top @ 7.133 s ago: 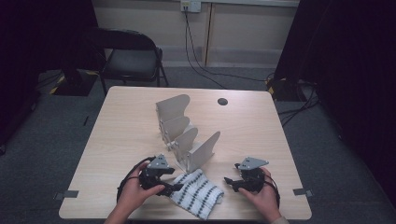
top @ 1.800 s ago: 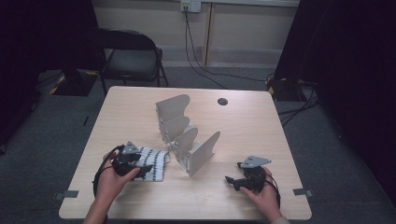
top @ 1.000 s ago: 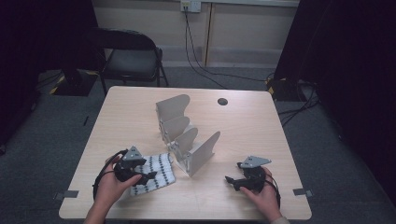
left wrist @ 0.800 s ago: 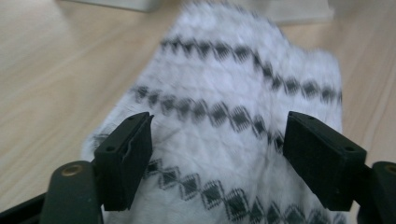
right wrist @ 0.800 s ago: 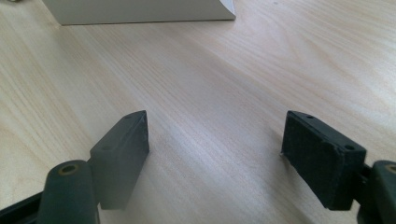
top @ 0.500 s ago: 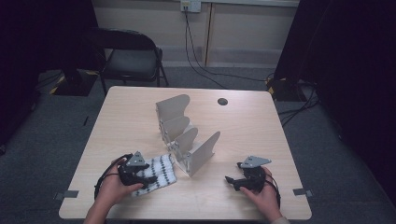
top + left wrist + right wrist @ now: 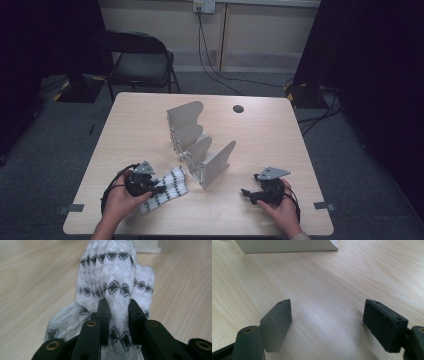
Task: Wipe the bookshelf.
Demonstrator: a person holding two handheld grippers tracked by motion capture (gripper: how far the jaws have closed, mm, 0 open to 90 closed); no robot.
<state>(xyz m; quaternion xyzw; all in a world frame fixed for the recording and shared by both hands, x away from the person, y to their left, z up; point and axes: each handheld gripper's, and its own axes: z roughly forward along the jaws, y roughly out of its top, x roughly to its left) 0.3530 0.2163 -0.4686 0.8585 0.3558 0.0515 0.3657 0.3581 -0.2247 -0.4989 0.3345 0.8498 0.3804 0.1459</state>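
Knit cloth (image 7: 113, 282) fills the space ahead of the left tool (image 7: 117, 311) in the left gripper view: a ridge of the fabric is pinched between the two black jaws, which have just been closing on it. The same view resolves the texture, a white puckered weave crossed by bands of dark diamond figures, and shows the cloth spreading wider to either side of the pinched fold. The high view gives the layout instead: the cloth (image 7: 167, 189) lies flat on the tabletop (image 7: 280, 135) directly in front of the left tool (image 7: 159, 189), with its far end just beside the base of the divider rack (image 7: 200, 145).

The long axis of the cloth runs away from the left tool along the line of its jaws, and in the high view it slants from the near left toward the rack. Its stripes cross that axis.

The right gripper view shows the right tool (image 7: 327, 317) with jaws wide apart and bare tabletop between them; the pads are matt black blocks. Pale wood grain runs diagonally under them, and a flat edge of the rack (image 7: 287, 246) stands ahead of the jaws. In the high view the right tool (image 7: 245, 192) rests in the person's right hand (image 7: 282, 212), well apart from the cloth, with the rack's near end between the two tools. The rack is pale grey sheet with curved-topped upright plates.
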